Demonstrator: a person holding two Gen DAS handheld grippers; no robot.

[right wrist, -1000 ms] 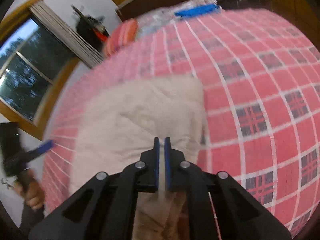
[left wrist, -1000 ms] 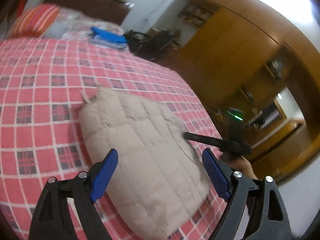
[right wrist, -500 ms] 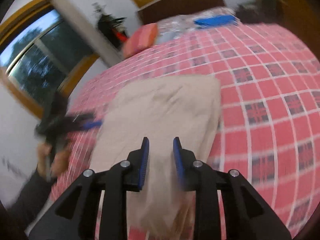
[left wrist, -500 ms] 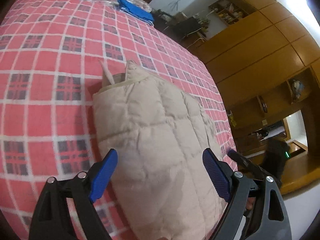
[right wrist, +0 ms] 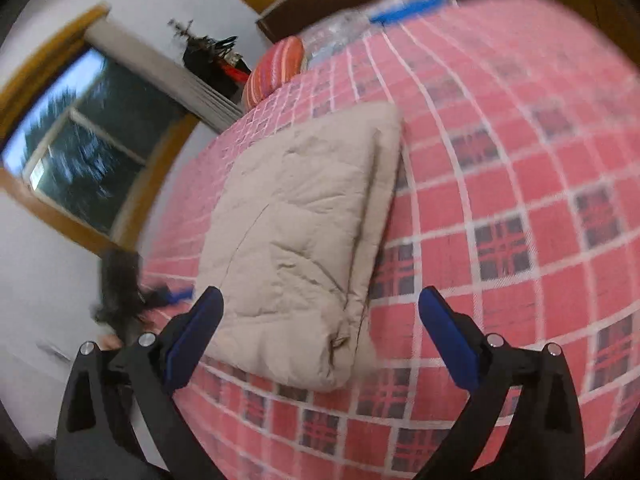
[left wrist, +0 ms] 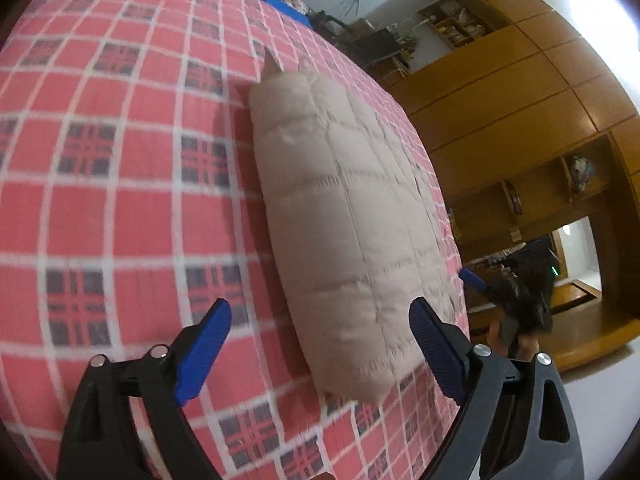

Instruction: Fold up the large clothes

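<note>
A beige quilted jacket (left wrist: 340,208) lies folded into a thick oblong on the bed with the red checked cover (left wrist: 112,184). My left gripper (left wrist: 320,344) hangs open just short of its near end, with nothing between the fingers. In the right wrist view the folded jacket (right wrist: 292,232) lies flat, its layered edge facing right. My right gripper (right wrist: 320,332) is wide open above its near corner and holds nothing. The other gripper shows as a dark blurred shape (right wrist: 124,292) at the bed's left edge, and the right one (left wrist: 516,292) appears beyond the bed in the left wrist view.
A blue folded item (left wrist: 276,0) and a striped orange pillow (right wrist: 276,68) lie at the head of the bed. Wooden cupboards (left wrist: 520,112) stand past the bed's right side. A window (right wrist: 80,144) lies to the left.
My right gripper went from shut to wide open and pulled back from the jacket. The left gripper stayed open and dropped lower toward the jacket's near end.
</note>
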